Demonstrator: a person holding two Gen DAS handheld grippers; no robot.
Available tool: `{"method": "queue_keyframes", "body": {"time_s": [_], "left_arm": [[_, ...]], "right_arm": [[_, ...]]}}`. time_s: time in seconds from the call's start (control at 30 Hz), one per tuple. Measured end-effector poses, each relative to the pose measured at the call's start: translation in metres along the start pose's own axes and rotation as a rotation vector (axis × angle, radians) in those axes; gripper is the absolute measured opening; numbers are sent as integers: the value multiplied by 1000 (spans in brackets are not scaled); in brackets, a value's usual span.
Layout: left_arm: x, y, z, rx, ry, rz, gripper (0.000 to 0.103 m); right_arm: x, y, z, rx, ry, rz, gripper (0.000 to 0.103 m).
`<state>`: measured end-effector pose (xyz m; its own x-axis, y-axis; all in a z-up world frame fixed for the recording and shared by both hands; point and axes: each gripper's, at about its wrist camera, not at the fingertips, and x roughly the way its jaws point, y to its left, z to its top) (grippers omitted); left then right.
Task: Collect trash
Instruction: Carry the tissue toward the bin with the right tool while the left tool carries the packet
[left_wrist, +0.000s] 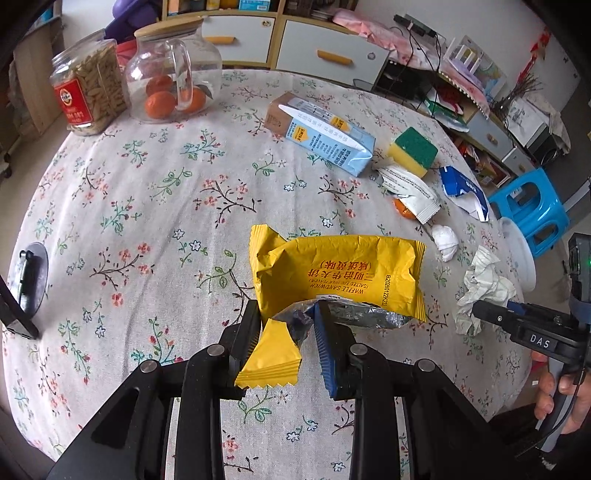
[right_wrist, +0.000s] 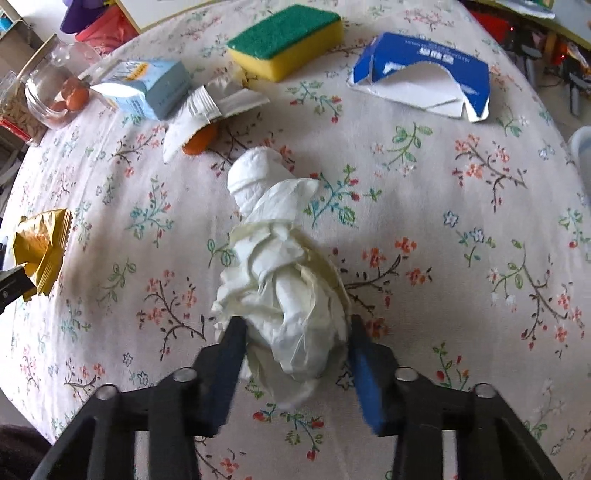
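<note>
My left gripper (left_wrist: 286, 325) has its jaws around the torn end of a yellow snack wrapper (left_wrist: 340, 275) that lies on the floral tablecloth; both pads seem to touch it. The wrapper also shows at the left in the right wrist view (right_wrist: 40, 247). My right gripper (right_wrist: 295, 336) straddles a crumpled white tissue (right_wrist: 288, 280), its jaws a little wider than the wad. That tissue shows in the left wrist view (left_wrist: 480, 284). A smaller tissue ball (right_wrist: 255, 173) lies just beyond it.
On the table (left_wrist: 147, 206): a blue milk carton (left_wrist: 325, 136), a yellow-green sponge (left_wrist: 413, 151), a white sachet (left_wrist: 410, 192) over an orange peel, a torn blue box (right_wrist: 421, 77), a seed jar (left_wrist: 88, 96), a glass pitcher of oranges (left_wrist: 173, 81). A blue stool (left_wrist: 532, 206) stands beyond the right edge.
</note>
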<state>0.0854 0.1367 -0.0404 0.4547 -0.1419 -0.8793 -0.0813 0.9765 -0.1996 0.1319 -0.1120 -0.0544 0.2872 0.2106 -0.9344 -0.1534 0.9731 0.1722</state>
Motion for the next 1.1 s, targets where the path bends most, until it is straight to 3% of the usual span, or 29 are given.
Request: {"method": "queue_keyframes", "body": {"time_s": [0.47, 0.73, 1.1], "left_arm": [[3, -16, 9, -15, -17, -20, 31], [1, -41, 18, -5, -38, -46, 31], [6, -106, 34, 103, -48, -62, 31]], "right_arm": [[-30, -41, 15, 82, -88, 17, 40], [-59, -105, 26, 201, -154, 10, 40], [-99, -216, 21, 400, -252, -60, 40]]}}
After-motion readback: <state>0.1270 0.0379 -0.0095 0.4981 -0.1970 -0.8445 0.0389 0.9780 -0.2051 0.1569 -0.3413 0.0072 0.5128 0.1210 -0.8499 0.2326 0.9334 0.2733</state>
